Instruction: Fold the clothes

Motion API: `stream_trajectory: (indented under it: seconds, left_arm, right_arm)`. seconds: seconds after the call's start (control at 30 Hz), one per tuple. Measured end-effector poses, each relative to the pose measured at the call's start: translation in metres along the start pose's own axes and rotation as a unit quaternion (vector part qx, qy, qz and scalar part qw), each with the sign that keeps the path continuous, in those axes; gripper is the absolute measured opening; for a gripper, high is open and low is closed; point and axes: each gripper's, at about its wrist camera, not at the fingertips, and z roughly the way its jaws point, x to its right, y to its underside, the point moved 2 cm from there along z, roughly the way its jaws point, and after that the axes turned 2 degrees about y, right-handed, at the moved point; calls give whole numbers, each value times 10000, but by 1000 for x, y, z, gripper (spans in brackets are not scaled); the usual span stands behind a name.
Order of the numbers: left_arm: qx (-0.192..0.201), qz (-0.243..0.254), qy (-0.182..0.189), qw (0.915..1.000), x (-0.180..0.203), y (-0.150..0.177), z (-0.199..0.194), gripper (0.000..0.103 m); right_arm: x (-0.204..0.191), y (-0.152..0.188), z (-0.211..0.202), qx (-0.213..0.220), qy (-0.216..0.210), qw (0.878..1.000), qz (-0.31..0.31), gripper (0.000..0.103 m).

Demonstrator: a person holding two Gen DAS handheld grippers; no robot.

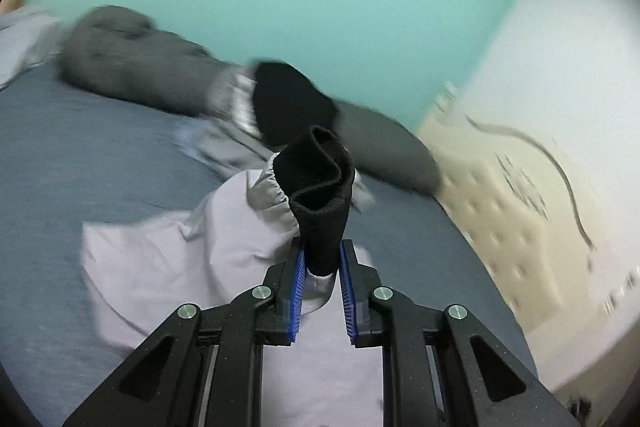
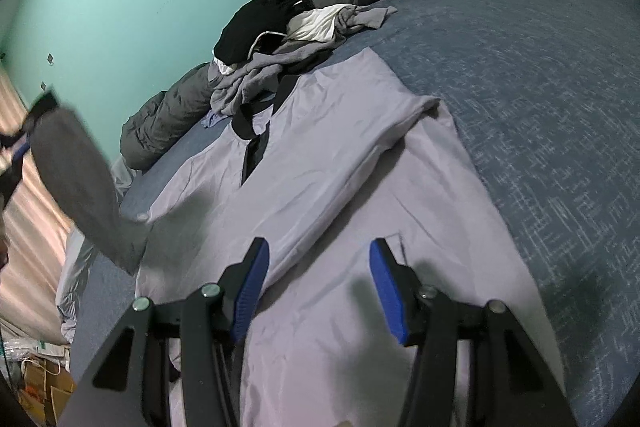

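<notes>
Left gripper pads clamp the black cuff of the lilac jacket's sleeve, lifted off the blue bedspread. Right gripper hangs half-open and empty over the jacket body, spread flat. Only the right view shows the black collar and full clothes pile; the left view, blurred, shows the tufted headboard.

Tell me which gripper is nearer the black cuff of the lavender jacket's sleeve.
Left. The left gripper is clamped on the black cuff, lifting that sleeve. The right gripper hangs open over the jacket's body, away from the cuff.
</notes>
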Motion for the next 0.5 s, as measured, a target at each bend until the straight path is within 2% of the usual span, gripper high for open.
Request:
stream_trajectory:
  seconds: [0.1, 0.23, 0.3, 0.33, 0.37, 0.5]
  left_arm:
    - [-615, 387, 297, 9969, 54, 38, 48, 18]
    - [-1228, 600, 393, 9898, 86, 98, 89, 19]
    - [-1560, 561, 358, 9855, 85, 131, 99, 30]
    - [-1733, 534, 338, 9828, 84, 148, 104, 46]
    - [-1848, 512, 311, 9810, 81, 162, 105, 52]
    - [-1976, 491, 42, 9790, 58, 186, 100, 55]
  right_arm:
    - [8, 1, -7, 7, 52, 10000, 81, 53]
    - [20, 1, -20, 48, 85, 9998, 169, 53]
    - [24, 2, -24, 46, 65, 9997, 209, 53]
    - [26, 3, -26, 45, 56, 9997, 229, 53]
    - [29, 3, -27, 39, 29, 9996, 263, 53]
    - [30, 3, -24, -10, -213, 9991, 371, 53]
